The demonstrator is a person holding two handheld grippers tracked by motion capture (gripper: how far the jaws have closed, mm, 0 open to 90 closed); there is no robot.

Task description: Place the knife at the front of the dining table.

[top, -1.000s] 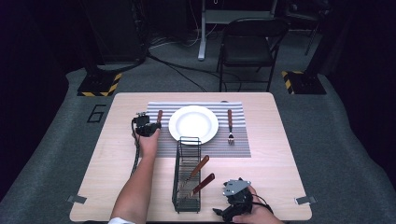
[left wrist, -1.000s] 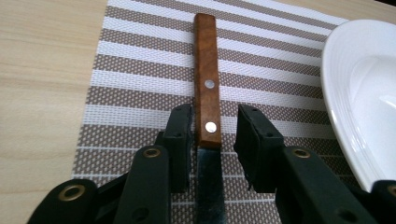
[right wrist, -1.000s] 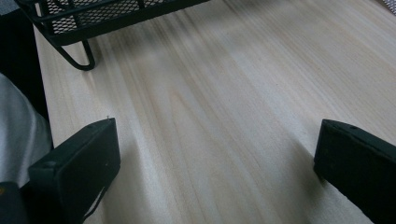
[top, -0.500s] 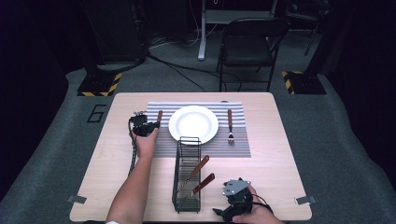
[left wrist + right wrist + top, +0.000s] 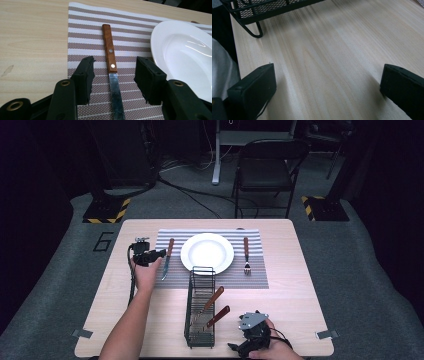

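A wooden-handled knife [image 5: 110,55] lies on the striped placemat [image 5: 82,37], its handle pointing toward the far edge, left of the white plate [image 5: 185,55]. My left gripper [image 5: 113,75] is open, its jaws standing on either side of the knife where blade meets handle, not touching it. From above, the left gripper [image 5: 150,256] sits beside the knife [image 5: 167,258], and the plate [image 5: 207,252] is in the middle of the mat. My right gripper [image 5: 250,336] rests at the near table edge; in its own view the right gripper [image 5: 327,87] is wide open over bare wood.
A fork [image 5: 246,255] lies on the mat right of the plate. A black wire basket [image 5: 201,310] holding two wooden-handled utensils stands in front of the plate; the basket's foot [image 5: 254,30] is near the right gripper. A folding chair [image 5: 265,170] stands beyond the table.
The left gripper has drifted slightly left and nearer beside the knife. The right gripper has stayed where it was.
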